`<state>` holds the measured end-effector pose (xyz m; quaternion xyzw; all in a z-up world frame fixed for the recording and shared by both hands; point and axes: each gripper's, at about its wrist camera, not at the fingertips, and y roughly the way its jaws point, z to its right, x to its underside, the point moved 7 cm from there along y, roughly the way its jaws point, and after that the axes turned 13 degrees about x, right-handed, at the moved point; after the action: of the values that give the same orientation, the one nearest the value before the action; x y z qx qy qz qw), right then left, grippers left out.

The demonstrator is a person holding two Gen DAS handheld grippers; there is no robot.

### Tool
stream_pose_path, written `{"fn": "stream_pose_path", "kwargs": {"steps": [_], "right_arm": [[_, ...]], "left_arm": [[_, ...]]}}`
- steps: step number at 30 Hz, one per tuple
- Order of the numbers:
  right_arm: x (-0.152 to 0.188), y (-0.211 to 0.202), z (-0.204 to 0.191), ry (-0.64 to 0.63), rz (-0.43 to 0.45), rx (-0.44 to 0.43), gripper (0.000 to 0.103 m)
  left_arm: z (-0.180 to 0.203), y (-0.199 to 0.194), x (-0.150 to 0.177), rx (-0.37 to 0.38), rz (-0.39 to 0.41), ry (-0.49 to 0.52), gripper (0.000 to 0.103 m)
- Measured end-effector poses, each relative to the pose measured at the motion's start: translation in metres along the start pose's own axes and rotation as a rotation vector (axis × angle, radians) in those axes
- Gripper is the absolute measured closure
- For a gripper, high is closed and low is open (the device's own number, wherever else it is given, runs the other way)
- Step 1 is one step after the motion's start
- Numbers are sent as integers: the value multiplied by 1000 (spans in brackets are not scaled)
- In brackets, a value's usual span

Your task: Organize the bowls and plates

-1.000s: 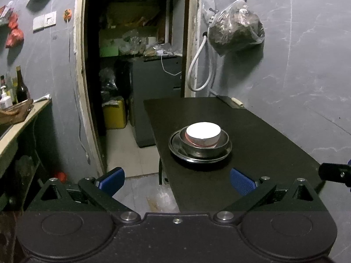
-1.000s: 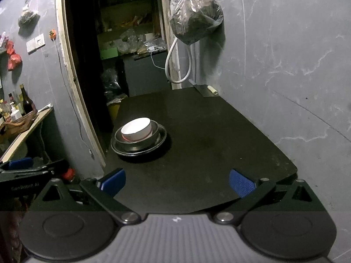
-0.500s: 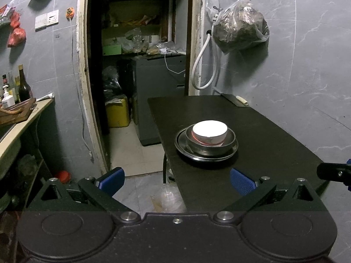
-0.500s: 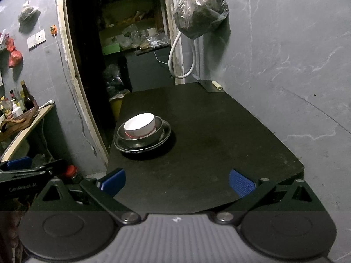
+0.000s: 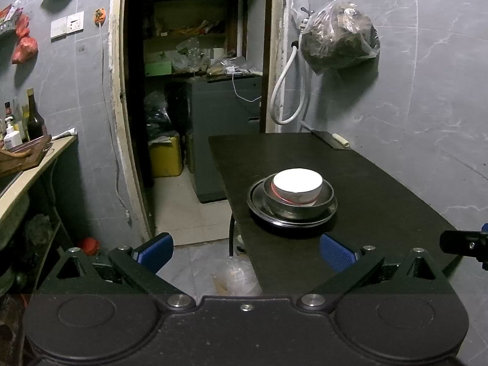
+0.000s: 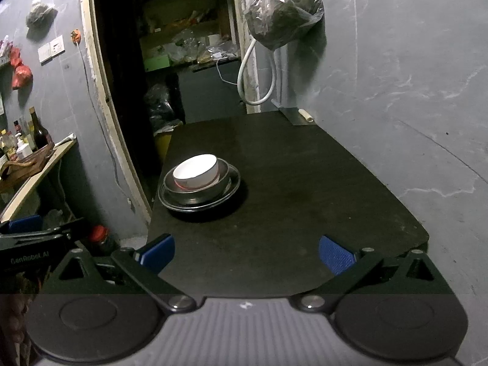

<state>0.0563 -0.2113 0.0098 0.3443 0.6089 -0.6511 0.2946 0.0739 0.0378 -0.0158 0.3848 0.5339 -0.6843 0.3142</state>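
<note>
While both the left gripper (image 5: 245,253) and right gripper (image 6: 246,253) gape wide and empty, a white bowl (image 5: 297,184) sits nested in a steel bowl (image 5: 300,206) on a steel plate (image 5: 259,206), at twelve o'clock on the black table (image 5: 381,189).

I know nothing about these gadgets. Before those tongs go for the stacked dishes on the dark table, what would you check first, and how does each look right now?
1. Left tongs open and holding nothing: ok.
2. Right tongs open and holding nothing: ok.
3. White bowl nested in the metal bowl, which sits on the metal plate: ok.
4. Stack well clear of the table edge: not ok, it sits near the doorway-side edge.
5. Free path from tongs to stack: ok.
6. White bowl contents: cannot tell, glare.
</note>
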Motion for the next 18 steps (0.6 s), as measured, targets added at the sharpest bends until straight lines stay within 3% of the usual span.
{"fn": "stream_pose_path", "kwargs": {"steps": [18], "right_arm": [[0, 4, 0, 2, -5, 4, 0]], "left_arm": [[-3, 5, 0, -3, -5, 0, 1]]}}
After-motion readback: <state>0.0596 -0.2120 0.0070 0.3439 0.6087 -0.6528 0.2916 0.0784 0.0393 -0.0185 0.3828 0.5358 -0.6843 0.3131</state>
